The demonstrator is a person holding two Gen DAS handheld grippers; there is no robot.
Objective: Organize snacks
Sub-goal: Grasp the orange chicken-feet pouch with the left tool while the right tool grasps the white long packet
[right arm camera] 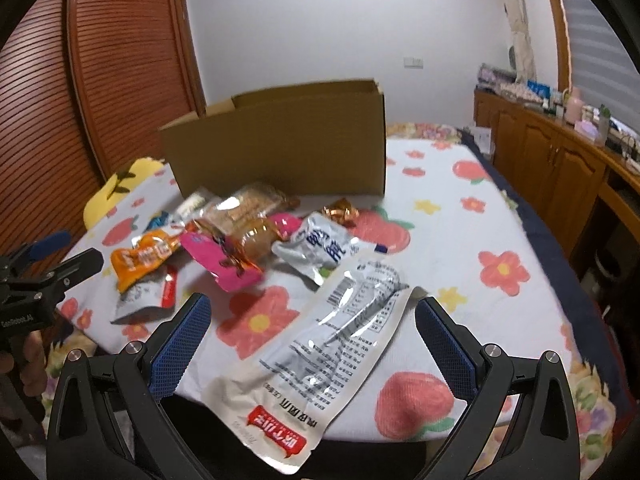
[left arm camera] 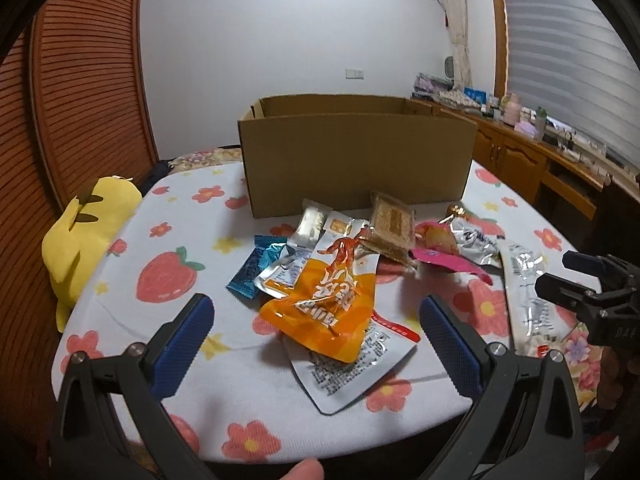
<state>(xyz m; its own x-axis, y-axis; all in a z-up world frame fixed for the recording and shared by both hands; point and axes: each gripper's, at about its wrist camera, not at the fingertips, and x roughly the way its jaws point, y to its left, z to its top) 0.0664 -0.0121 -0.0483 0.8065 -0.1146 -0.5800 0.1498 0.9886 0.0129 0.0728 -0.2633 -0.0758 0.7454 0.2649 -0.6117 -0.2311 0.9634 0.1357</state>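
Hovering low over the near edge of the table (left arm camera: 240,364), the left gripper (left arm camera: 316,320) has its jaws spread wide with nothing between the blue pads. Centred in the left wrist view, the orange pouch (left arm camera: 324,304) lies on top of a white-backed pouch (left arm camera: 348,372). Above them in the frame sit a blue wrapper (left arm camera: 250,272), a cracker pack (left arm camera: 390,224) and a pink packet (left arm camera: 444,260). The cardboard box (left arm camera: 360,160) stands open-topped at centre frame, behind the pile. In the right wrist view, the right gripper (right arm camera: 312,320) is likewise fully spread and empty; the long silver-white pouch (right arm camera: 332,336) lies diagonally between its fingers, lower centre. A yellow plush toy (left arm camera: 84,236) rests at the table's left edge.
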